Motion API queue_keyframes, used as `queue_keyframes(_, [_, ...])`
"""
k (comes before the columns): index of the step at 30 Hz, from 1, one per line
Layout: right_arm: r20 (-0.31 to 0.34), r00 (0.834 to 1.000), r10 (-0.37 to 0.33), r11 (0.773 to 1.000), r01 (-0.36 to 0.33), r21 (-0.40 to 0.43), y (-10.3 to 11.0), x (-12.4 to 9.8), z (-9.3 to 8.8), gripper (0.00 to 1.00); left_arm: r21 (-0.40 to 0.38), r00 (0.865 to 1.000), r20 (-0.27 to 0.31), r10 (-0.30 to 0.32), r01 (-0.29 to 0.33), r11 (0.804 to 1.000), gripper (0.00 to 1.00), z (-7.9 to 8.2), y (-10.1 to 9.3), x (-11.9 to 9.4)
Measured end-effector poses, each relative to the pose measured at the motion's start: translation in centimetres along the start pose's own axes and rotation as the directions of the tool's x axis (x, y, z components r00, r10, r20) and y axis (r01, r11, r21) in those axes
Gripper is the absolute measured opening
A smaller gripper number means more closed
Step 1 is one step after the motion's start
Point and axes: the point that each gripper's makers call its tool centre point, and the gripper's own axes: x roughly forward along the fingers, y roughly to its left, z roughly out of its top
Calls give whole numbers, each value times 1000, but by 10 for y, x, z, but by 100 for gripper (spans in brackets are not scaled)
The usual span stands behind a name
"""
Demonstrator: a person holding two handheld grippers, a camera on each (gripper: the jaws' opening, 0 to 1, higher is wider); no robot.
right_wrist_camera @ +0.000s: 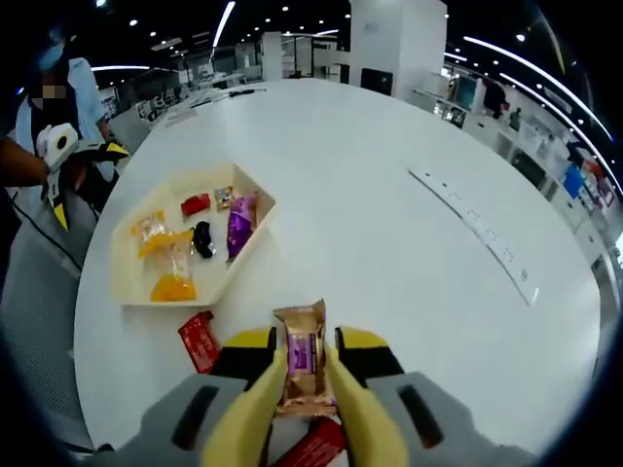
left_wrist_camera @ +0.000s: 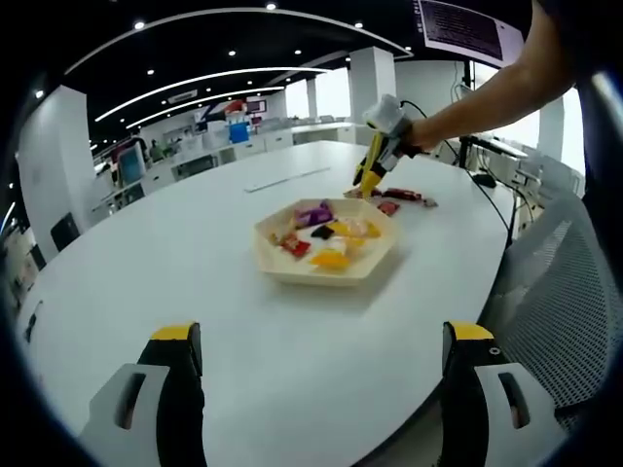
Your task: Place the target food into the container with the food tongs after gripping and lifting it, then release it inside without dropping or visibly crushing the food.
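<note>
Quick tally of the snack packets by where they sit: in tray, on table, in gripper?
From the right gripper view:
In tray: 6 (yellow, pale, orange, red, black, purple)
On table: 2 (red packets)
In right gripper: 1 (brown packet)
Total: 9

No print on the snack wrappers or wall signs is legible.
</note>
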Motion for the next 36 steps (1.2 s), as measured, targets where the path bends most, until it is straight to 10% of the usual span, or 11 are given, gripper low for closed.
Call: queue_keyframes(36, [20, 1000, -23, 999, 24, -38, 41, -33, 75, 23, 7, 997, 81, 4, -4, 1000, 100, 14, 3, -5])
